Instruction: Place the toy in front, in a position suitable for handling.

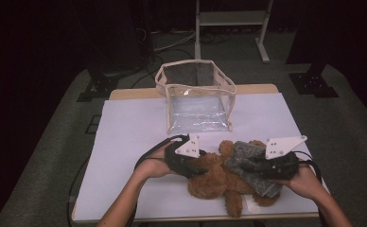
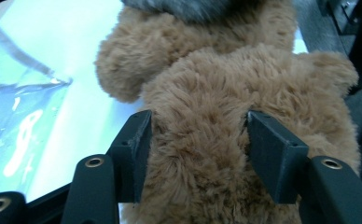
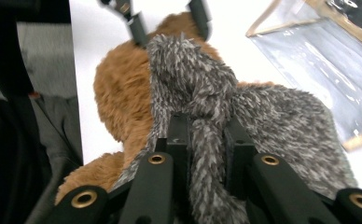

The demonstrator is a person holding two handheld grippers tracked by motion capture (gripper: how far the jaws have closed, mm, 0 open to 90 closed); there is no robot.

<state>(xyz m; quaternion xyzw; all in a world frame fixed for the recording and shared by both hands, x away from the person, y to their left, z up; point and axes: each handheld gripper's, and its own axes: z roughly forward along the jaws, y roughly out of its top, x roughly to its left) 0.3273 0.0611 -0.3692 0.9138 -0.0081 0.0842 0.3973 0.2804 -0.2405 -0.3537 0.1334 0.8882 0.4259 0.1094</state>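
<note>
Brown teddy bear (image 1: pixel 219 182) lies near the table's front edge (image 1: pixel 191 218); your left gripper (image 2: pixel 198 135) clamps its body, right gripper (image 3: pixel 207 140) pinches the grey fabric (image 3: pixel 263 116). Open sheet (image 1: pixel 125 142) lies leftward.

left gripper (image 1: pixel 198 165): black body, white three-cornered plate with dark screw holes, black cable | right gripper (image 1: pixel 248 163): same build, brass-ringed holes along black jaw arms | forearms: bare, no sleeves
</note>
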